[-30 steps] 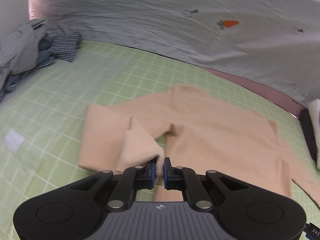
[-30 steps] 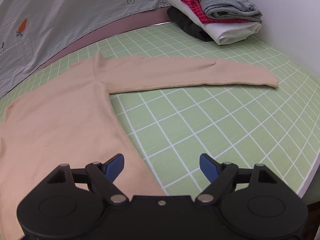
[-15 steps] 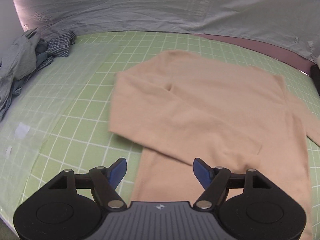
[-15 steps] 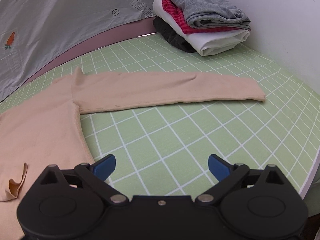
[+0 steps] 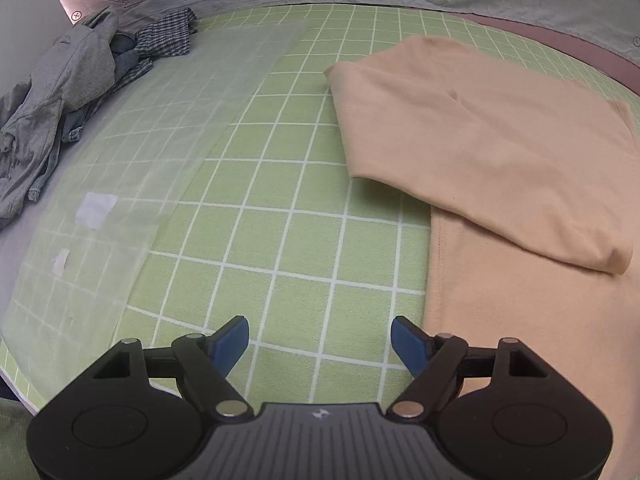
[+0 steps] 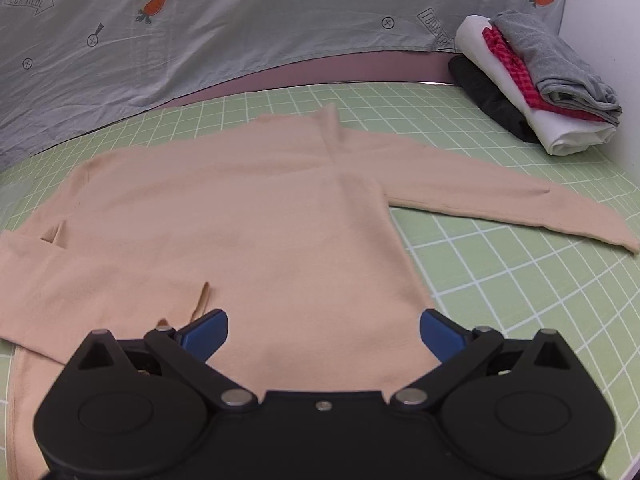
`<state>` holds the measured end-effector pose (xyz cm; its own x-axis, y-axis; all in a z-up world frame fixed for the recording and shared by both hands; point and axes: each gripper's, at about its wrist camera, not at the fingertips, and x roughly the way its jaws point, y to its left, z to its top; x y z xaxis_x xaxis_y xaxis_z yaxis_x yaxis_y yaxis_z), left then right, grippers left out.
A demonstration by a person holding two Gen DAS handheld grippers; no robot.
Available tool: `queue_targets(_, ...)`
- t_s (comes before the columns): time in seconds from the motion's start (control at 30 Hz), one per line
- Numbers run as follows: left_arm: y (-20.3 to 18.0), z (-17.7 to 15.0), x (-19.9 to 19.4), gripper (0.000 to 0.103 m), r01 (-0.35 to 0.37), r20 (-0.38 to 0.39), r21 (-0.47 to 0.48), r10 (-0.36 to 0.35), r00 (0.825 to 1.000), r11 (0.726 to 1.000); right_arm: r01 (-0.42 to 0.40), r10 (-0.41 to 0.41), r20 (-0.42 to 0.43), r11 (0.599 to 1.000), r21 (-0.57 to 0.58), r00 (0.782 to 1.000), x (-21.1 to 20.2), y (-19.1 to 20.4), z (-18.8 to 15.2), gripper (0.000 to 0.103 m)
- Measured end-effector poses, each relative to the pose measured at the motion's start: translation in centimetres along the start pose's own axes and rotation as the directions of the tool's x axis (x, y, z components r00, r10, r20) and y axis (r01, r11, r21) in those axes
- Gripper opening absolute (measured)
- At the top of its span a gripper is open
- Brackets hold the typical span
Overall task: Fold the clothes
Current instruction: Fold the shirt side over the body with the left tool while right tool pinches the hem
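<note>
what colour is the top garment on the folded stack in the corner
Grey; the folded grey garment tops the stack, clearest in the right wrist view.

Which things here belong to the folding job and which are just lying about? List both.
In the job:
peach sweater
its unfolded sleeve
left gripper, open
right gripper, open

Lying about:
folded stack
crumpled pile
grey sheet

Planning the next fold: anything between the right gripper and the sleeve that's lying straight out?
Nothing visible. The open right gripper hovers over the peach top; the outstretched sleeve lies flat on bare mat.
</note>
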<state>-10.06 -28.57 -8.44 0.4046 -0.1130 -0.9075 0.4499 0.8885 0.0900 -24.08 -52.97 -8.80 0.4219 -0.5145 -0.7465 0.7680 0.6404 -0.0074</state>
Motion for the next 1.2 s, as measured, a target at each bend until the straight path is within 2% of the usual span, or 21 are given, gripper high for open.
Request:
queue_targets(0.13, 0.1, -0.1, 0.5, 0.079, 0.024, 0.003, 0.044, -0.024, 1.000, 0.999, 0.007, -0.006, -0.016, 0.999, 0.038, 1.000, -0.1, 2.1, -0.5, 0.103)
queue_targets(0.27, 0.3, -0.1, 1.0, 0.082, 0.048, 0.004, 0.089, -0.048, 0.999, 0.995, 0.017, -0.018, 0.005, 0.997, 0.082, 1.000, -0.7, 3.5, -0.6, 0.103)
queue_targets(0.53, 0.7, 0.2, 1.5, 0.088, 0.066, -0.004, 0.102, -0.066, 0.998, 0.993, -0.023, 0.024, -0.008, 0.994, 0.111, 1.000, -0.7, 5.0, -0.4, 0.102)
queue_targets(0.67, 0.8, 0.1, 1.5, 0.090, 0.062, -0.008, 0.083, -0.062, 0.998, 0.995, -0.069, 0.069, 0.000, 0.988, 0.137, 0.998, -1.3, 5.1, -0.3, 0.093)
queue_targets(0.87, 0.7, 0.1, 1.5, 0.093, 0.036, -0.011, 0.063, -0.036, 0.999, 0.997, -0.092, 0.095, -0.017, 0.986, 0.141, 0.995, -1.7, 4.7, -0.4, 0.082)
queue_targets(1.07, 0.9, -0.1, 1.5, 0.094, 0.031, -0.014, 0.043, -0.030, 0.999, 0.999, -0.109, 0.108, 0.016, 0.985, 0.131, 0.994, -2.5, 4.7, -0.2, 0.079)
queue_targets(1.2, 0.7, -0.1, 1.5, 0.095, 0.021, -0.013, 0.044, -0.021, 1.000, 0.999, -0.117, 0.116, 0.011, 0.986, 0.119, 0.993, -2.2, 4.9, -0.1, 0.079)
